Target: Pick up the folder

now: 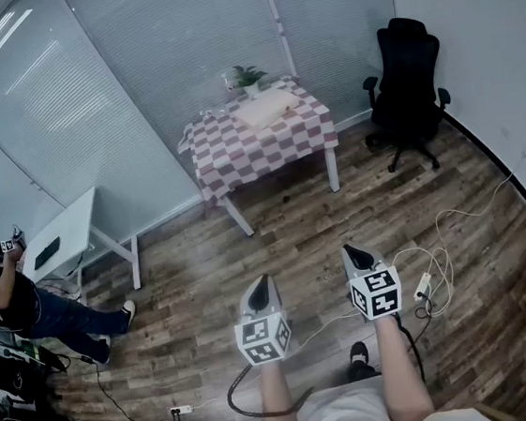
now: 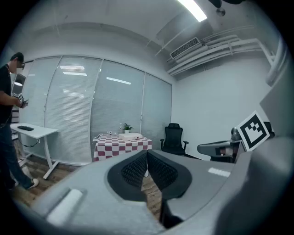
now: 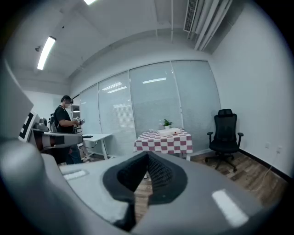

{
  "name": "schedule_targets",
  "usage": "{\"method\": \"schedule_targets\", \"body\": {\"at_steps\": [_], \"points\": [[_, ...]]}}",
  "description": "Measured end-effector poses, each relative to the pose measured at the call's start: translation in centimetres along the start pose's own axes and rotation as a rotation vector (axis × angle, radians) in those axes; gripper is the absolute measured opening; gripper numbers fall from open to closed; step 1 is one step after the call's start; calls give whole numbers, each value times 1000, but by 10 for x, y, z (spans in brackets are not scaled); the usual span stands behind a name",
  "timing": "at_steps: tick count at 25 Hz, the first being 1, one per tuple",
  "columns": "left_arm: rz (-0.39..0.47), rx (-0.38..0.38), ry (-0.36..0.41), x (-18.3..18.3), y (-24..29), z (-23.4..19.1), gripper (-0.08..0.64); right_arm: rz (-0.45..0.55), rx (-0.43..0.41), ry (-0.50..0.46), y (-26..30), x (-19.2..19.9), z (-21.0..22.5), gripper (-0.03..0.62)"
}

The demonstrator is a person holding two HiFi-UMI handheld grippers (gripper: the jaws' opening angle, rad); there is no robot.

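Claw L [image 1: 264, 282] closed, empty, claw R [image 1: 351, 252] closed, empty

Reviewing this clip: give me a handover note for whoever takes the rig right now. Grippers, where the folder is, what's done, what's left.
Left gripper: shut, empty.
Right gripper: shut, empty. Both are held out in front, well short of the table.
Folder: apparently the pale flat item lying on the checked-cloth table, next to a small plant.
Done: nothing yet; folder untouched.
Left: walk up to the table, open a gripper, grasp the folder and lift it.
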State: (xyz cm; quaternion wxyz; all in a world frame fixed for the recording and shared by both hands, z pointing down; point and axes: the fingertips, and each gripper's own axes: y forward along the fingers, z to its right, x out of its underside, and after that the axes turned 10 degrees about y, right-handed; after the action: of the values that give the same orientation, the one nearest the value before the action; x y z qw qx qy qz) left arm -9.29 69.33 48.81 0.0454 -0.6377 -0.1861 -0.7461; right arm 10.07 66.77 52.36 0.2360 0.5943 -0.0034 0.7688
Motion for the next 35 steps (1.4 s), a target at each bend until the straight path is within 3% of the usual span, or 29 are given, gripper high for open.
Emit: {"method": "schedule_targets", "body": {"at_steps": [10, 15, 24, 32, 35], "points": [[5, 1, 4, -9, 78, 46, 8, -52, -24, -40, 28, -11, 67, 2], [-27, 2, 16, -5, 96, 59, 8, 7, -64, 48, 25, -24, 93, 2], [-31, -42, 13, -6, 120, 38, 8, -8, -33, 85, 36, -22, 132, 2], [-4, -5, -1, -15, 193, 11, 8, -26, -34, 29, 101, -44, 147, 2], [-3, -16, 35, -22, 222, 3, 8, -49, -27, -10, 121, -52, 153, 2]]}}
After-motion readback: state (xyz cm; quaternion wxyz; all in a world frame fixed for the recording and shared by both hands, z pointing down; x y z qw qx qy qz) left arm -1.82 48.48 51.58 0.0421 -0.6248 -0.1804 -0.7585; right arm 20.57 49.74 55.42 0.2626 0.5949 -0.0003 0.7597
